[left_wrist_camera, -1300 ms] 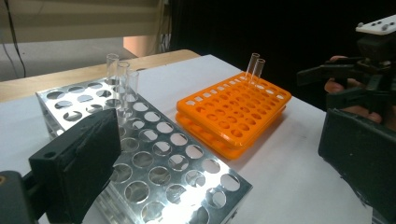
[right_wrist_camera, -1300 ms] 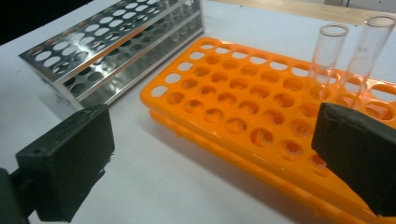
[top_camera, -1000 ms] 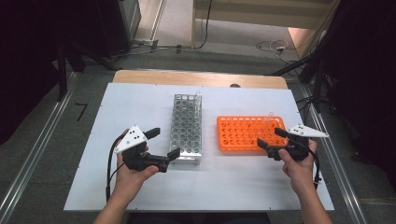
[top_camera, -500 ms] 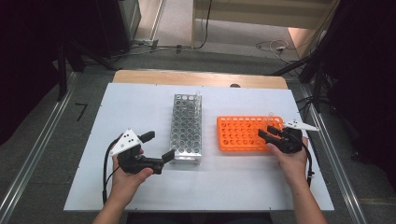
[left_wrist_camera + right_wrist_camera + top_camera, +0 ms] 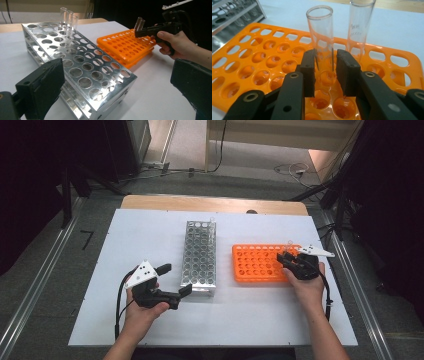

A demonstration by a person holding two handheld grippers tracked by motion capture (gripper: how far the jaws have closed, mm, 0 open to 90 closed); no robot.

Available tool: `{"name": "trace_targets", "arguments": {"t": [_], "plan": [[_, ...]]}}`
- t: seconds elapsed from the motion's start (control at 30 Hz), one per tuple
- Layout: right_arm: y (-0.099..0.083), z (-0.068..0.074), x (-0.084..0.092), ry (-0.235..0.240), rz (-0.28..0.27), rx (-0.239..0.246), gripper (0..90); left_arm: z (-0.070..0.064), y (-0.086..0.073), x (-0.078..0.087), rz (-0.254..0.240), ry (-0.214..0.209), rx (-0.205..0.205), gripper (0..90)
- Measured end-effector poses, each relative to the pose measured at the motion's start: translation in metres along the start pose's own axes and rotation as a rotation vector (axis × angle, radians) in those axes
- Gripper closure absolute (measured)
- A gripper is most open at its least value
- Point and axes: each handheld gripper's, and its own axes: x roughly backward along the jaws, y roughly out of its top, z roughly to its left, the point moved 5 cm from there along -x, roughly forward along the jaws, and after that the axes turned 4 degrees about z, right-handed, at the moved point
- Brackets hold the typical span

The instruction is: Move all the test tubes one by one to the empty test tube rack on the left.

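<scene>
Right gripper (image 5: 325, 72) has just been closing its jaws around a glass test tube (image 5: 321, 37) standing at the orange rack's (image 5: 257, 72) far right corner, long axis upright, mouth up. Best pull straight up, no tilt. Left gripper (image 5: 176, 281) hangs released beside the metal rack (image 5: 200, 252).

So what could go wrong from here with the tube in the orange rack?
The right gripper, whose jaws have just been closing, clamps a glass test tube low on its wall; it could tilt or slip when lifted. A second tube stands close beside it in the orange rack and might get knocked.
</scene>
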Motion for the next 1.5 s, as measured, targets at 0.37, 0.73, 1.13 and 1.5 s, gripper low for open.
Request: {"name": "trace_targets", "arguments": {"t": [0.37, 0.73, 1.13, 1.5], "plan": [[-0.002, 0.001, -0.004, -0.038, -0.011, 0.023, 73.6, -0.001, 0.001, 0.003, -0.008, -0.003, 0.003, 0.0], [0.004, 0.0, 0.007, -0.015, -0.069, 0.002, 73.9, -0.005, 0.001, 0.002, -0.003, -0.014, -0.007, 0.0], [0.012, 0.004, 0.025, 0.028, -0.107, -0.012, 73.9, -0.009, 0.002, 0.002, -0.004, -0.019, -0.014, 0.0], [0.015, 0.03, 0.036, 0.121, -0.102, 0.021, 73.9, -0.014, 0.006, 0.004, -0.013, -0.033, -0.02, 0.0]]}}
